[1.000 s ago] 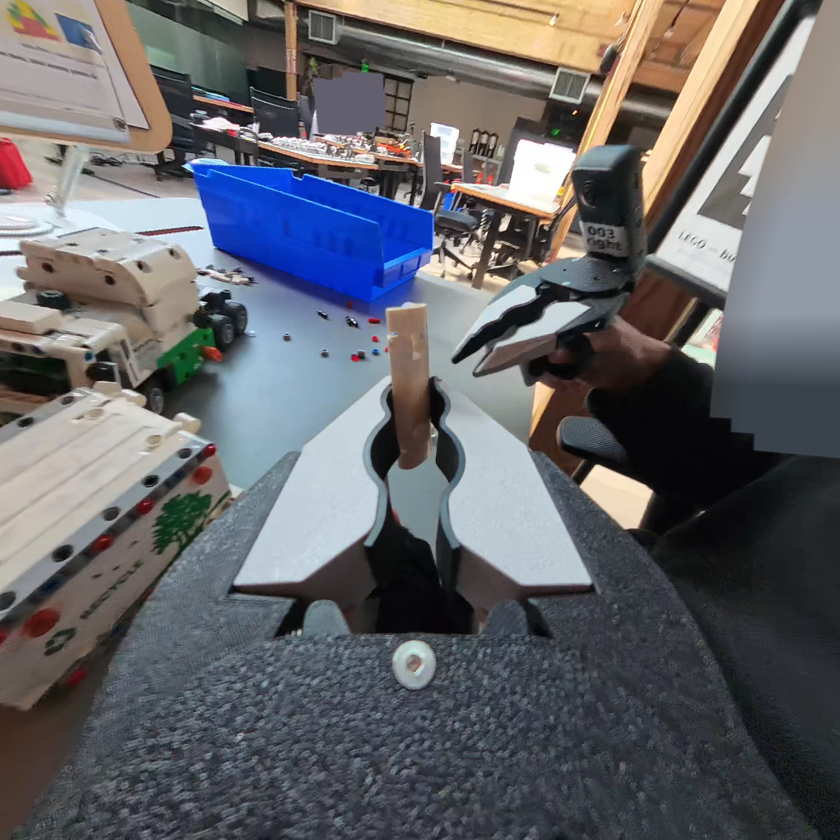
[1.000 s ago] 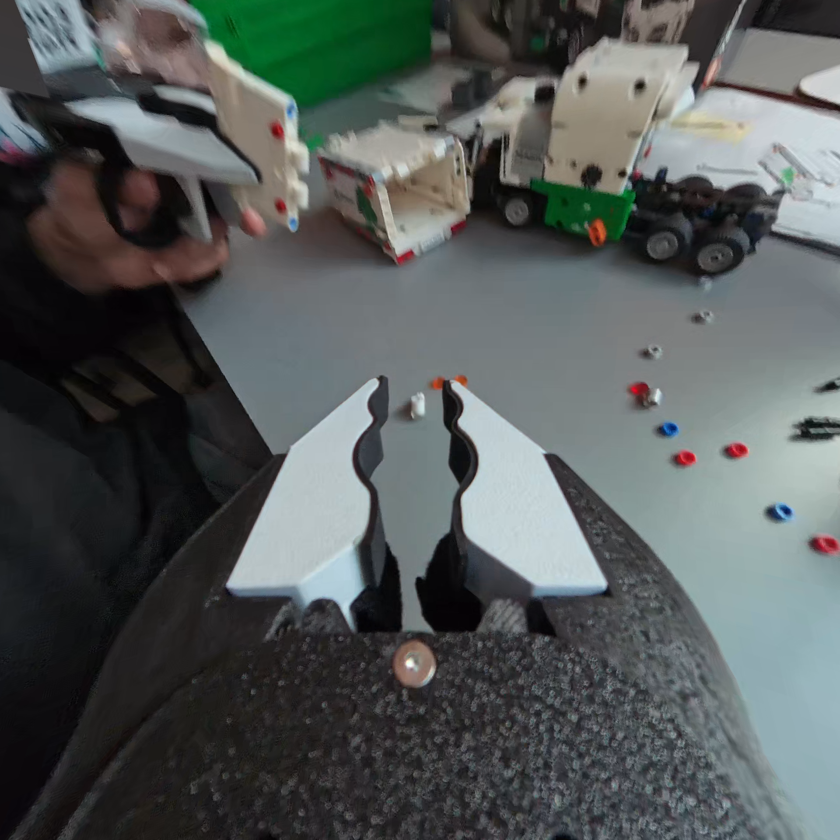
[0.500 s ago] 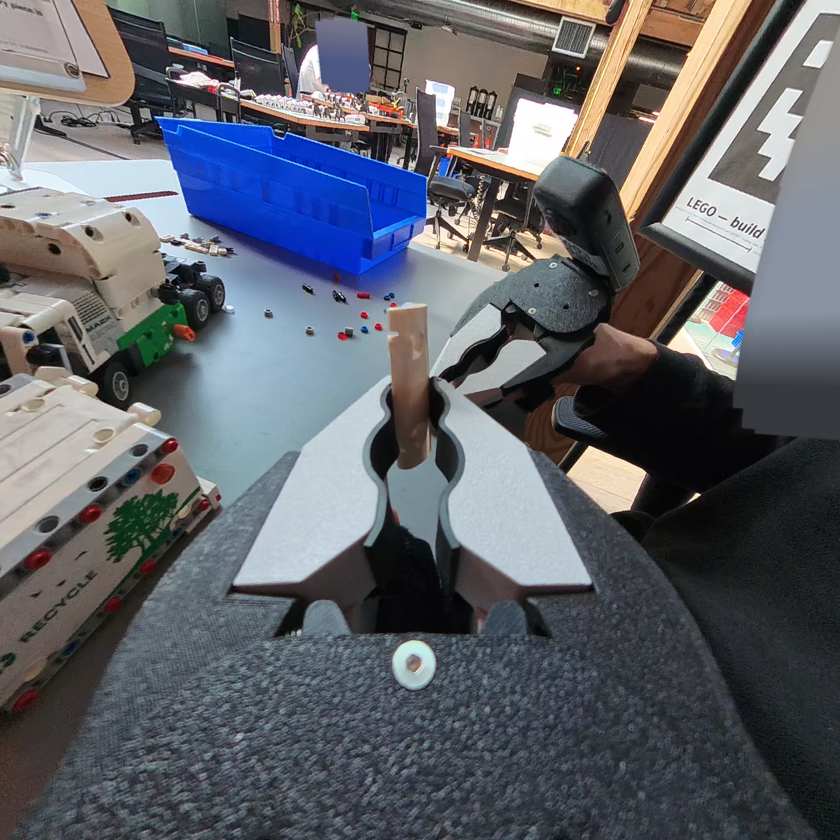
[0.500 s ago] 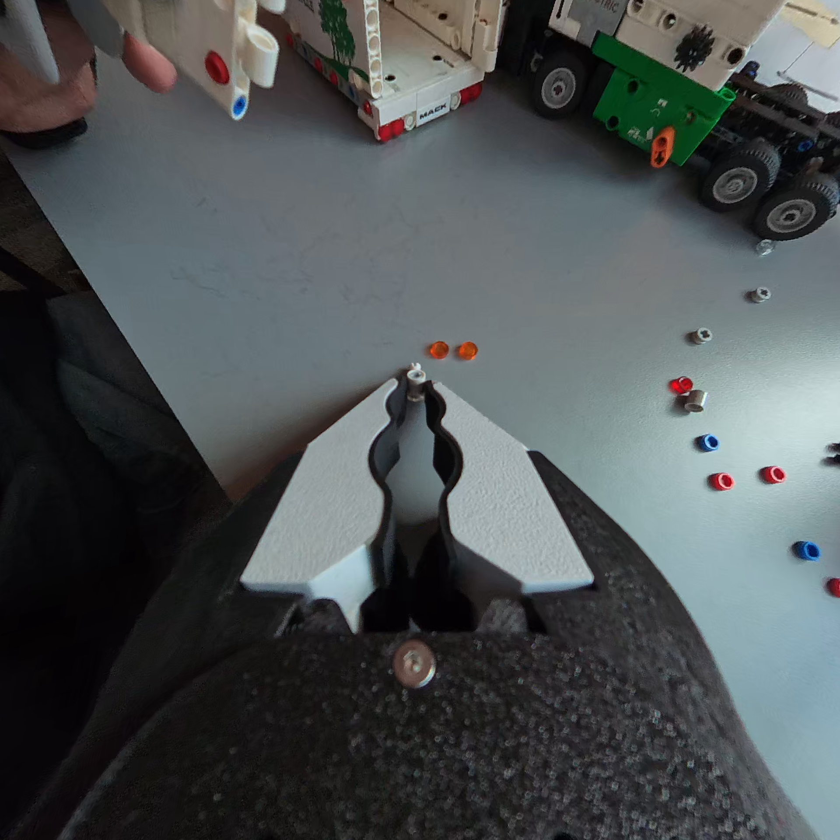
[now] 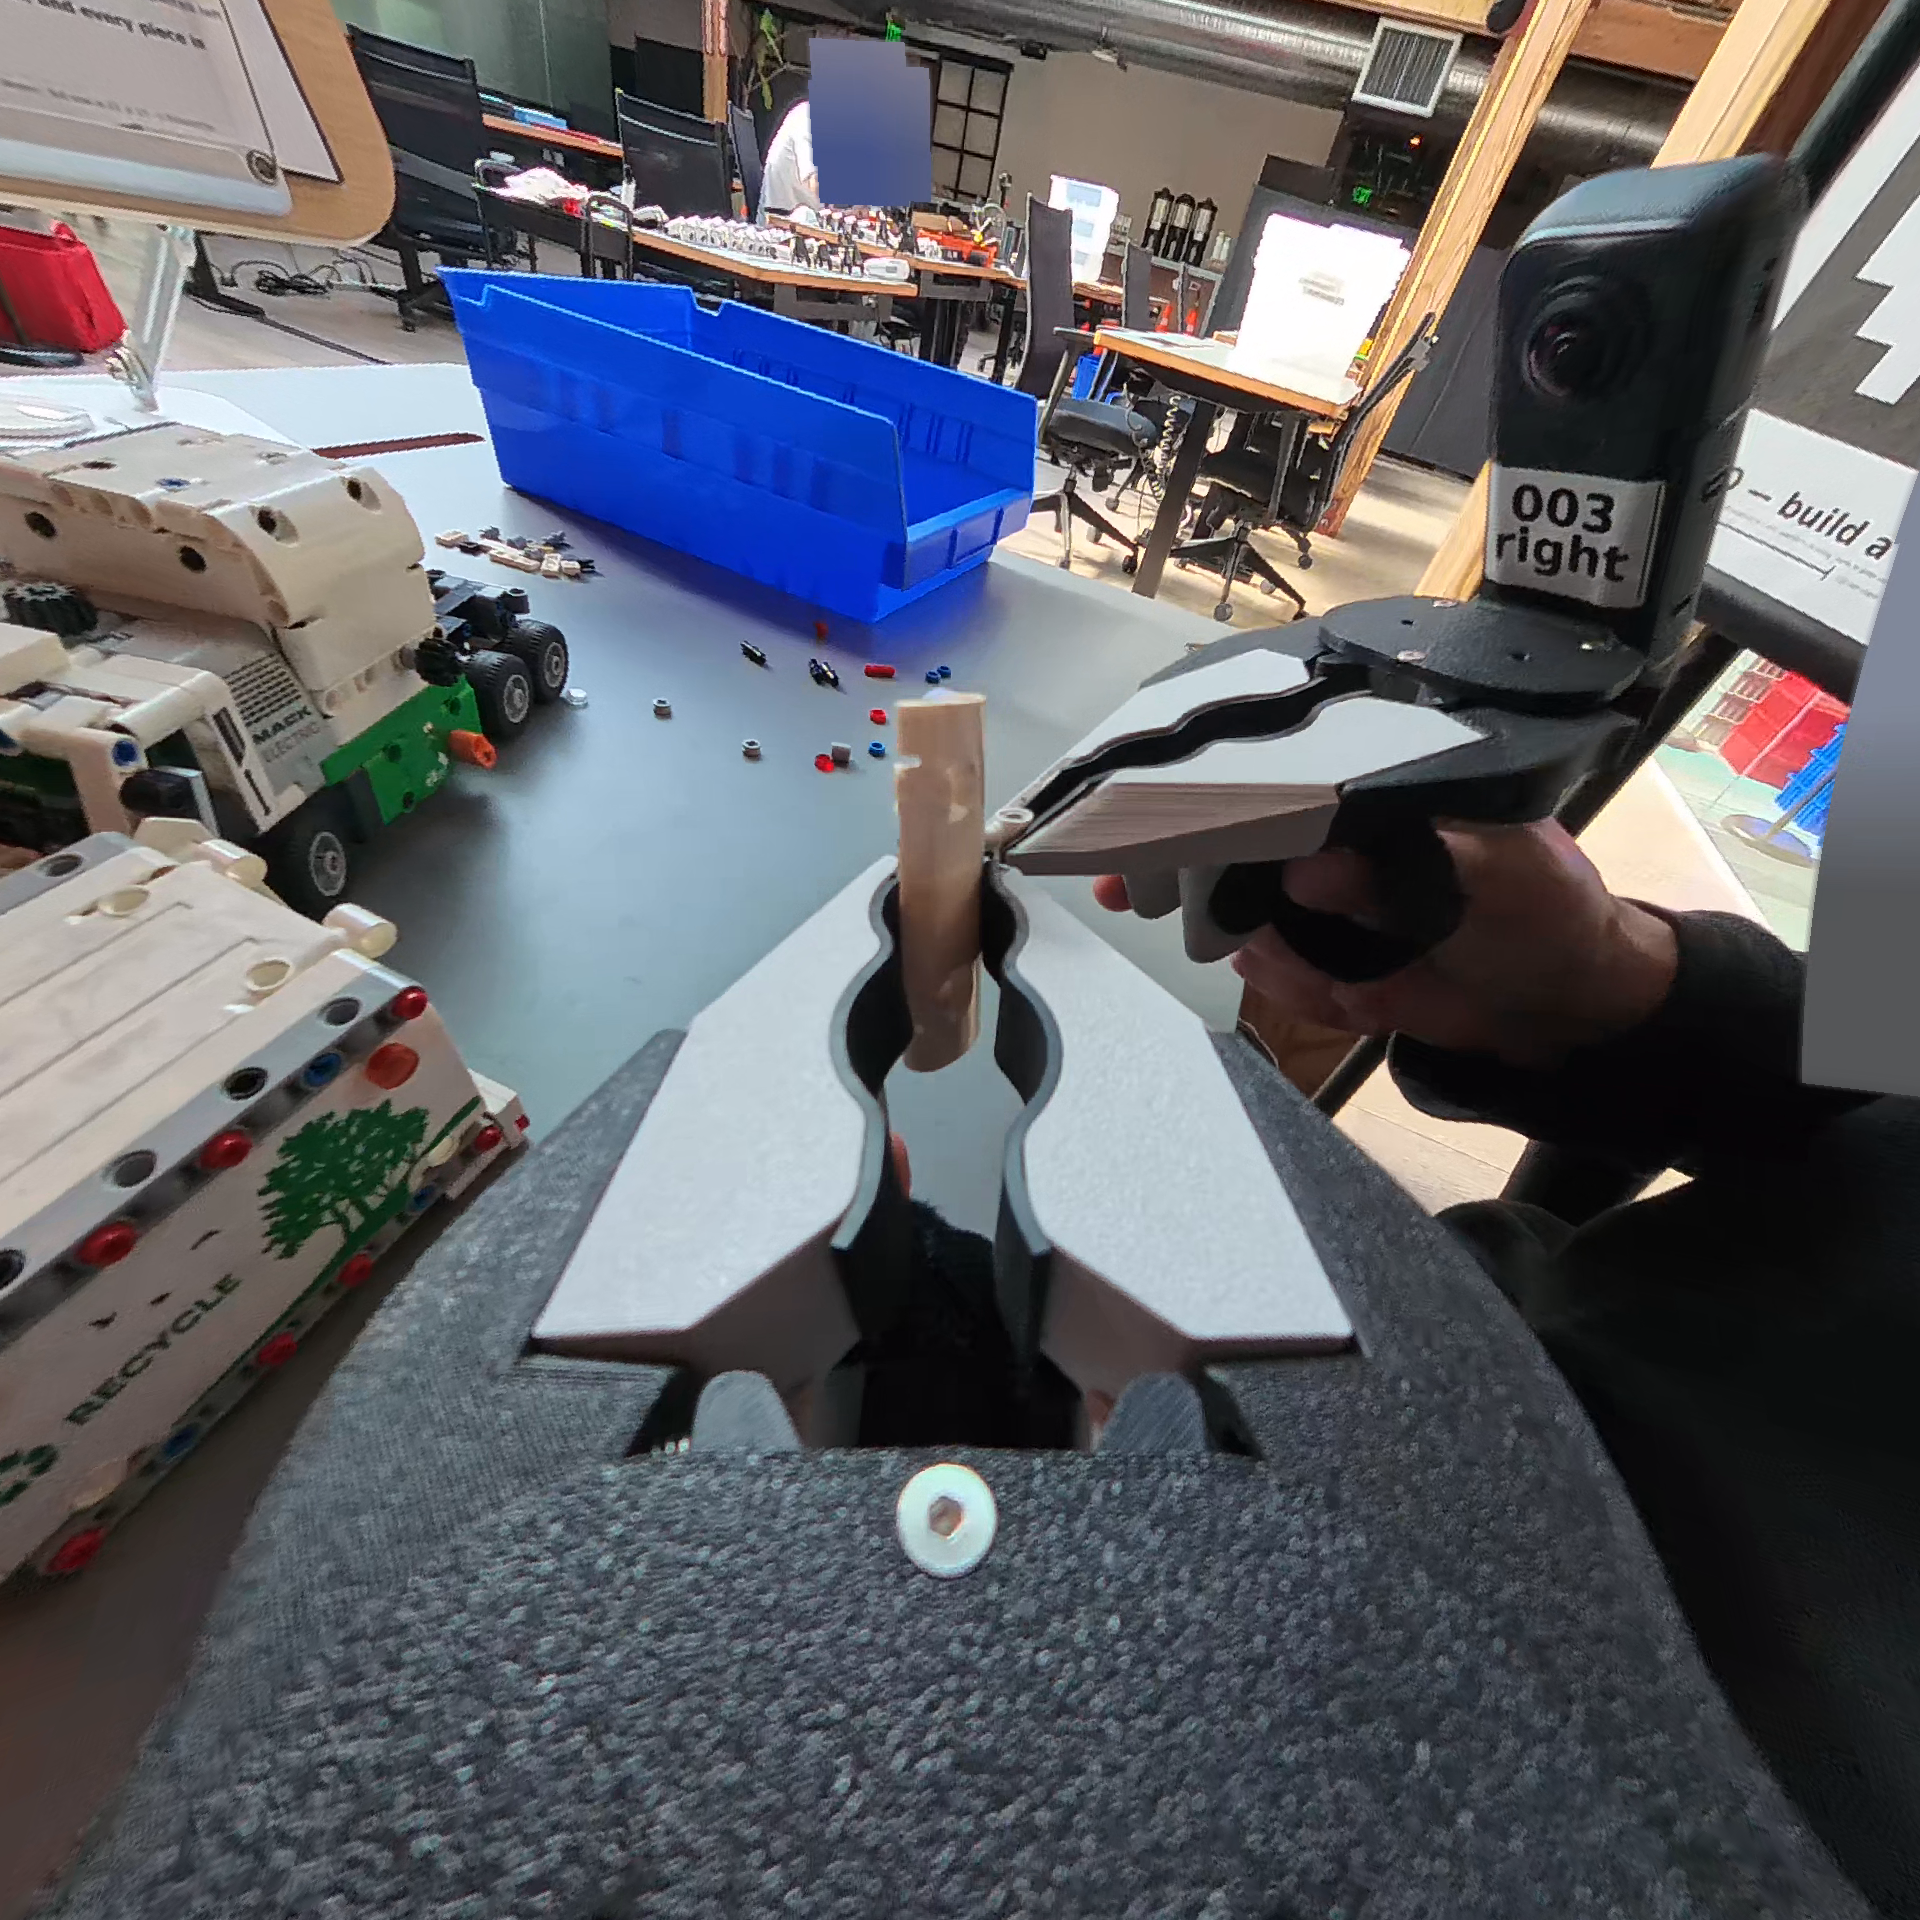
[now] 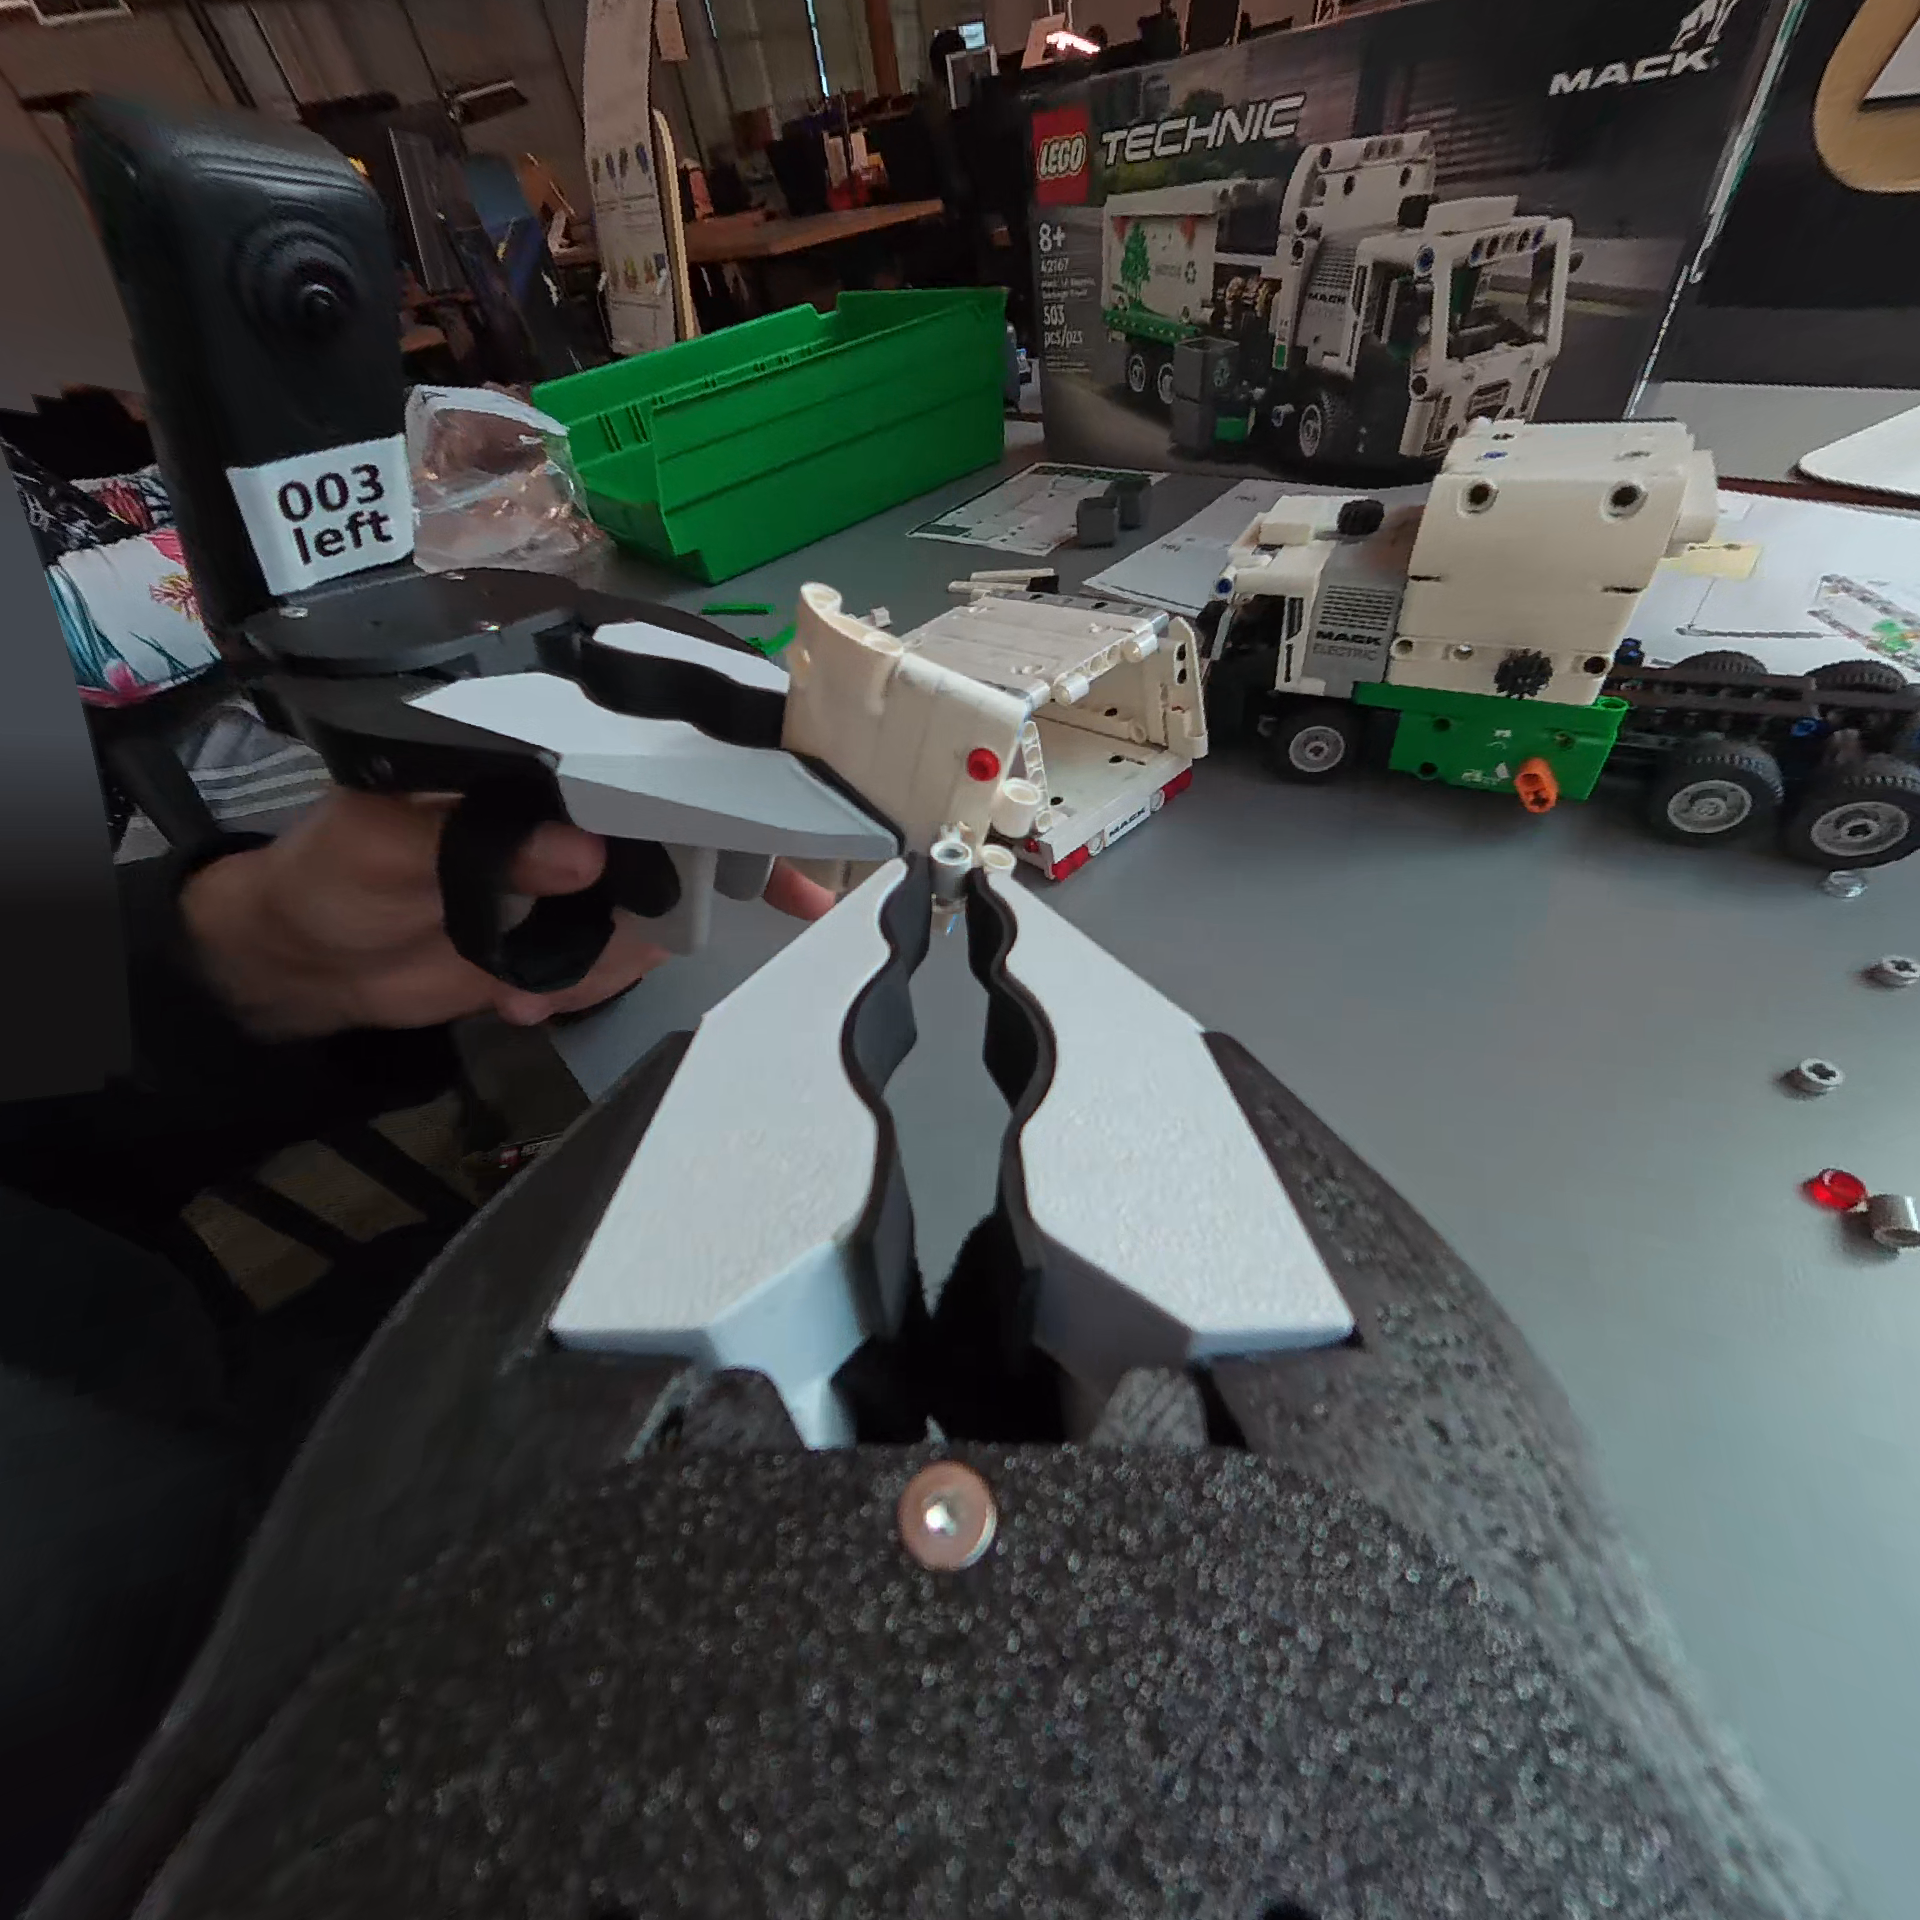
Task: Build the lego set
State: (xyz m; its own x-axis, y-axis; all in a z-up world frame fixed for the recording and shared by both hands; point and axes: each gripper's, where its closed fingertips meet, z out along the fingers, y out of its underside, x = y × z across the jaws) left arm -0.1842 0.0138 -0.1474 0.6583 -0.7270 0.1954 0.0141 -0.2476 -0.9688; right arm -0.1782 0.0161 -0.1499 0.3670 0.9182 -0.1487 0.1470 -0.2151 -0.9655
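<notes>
My left gripper [image 5: 940,883] is shut on a white Lego panel [image 5: 938,831], seen edge-on and held above the table. In the right wrist view this panel [image 6: 904,727] shows its face with a red pin. My right gripper [image 6: 948,883] is shut on a small grey pin [image 6: 949,860] at its tips. The pin is right at the panel's lower edge. In the left wrist view the right gripper [image 5: 1023,831] comes in from the right, its tip touching the panel. The truck cab and chassis [image 6: 1455,644] and the white container body [image 6: 1081,686] stand on the table.
A blue bin [image 5: 727,468] stands at the far side, a green bin [image 6: 790,436] and the set's box [image 6: 1351,229] behind the truck. Small loose pins [image 6: 1860,1205] lie scattered on the grey table [image 6: 1351,1039]. Instruction sheets lie by the truck. My two grippers' fingertips are within a few centimetres of each other.
My right gripper shut on the small grey pin on the table, lifted it and brought it up to the panel. My left gripper kept its hold on the panel.
</notes>
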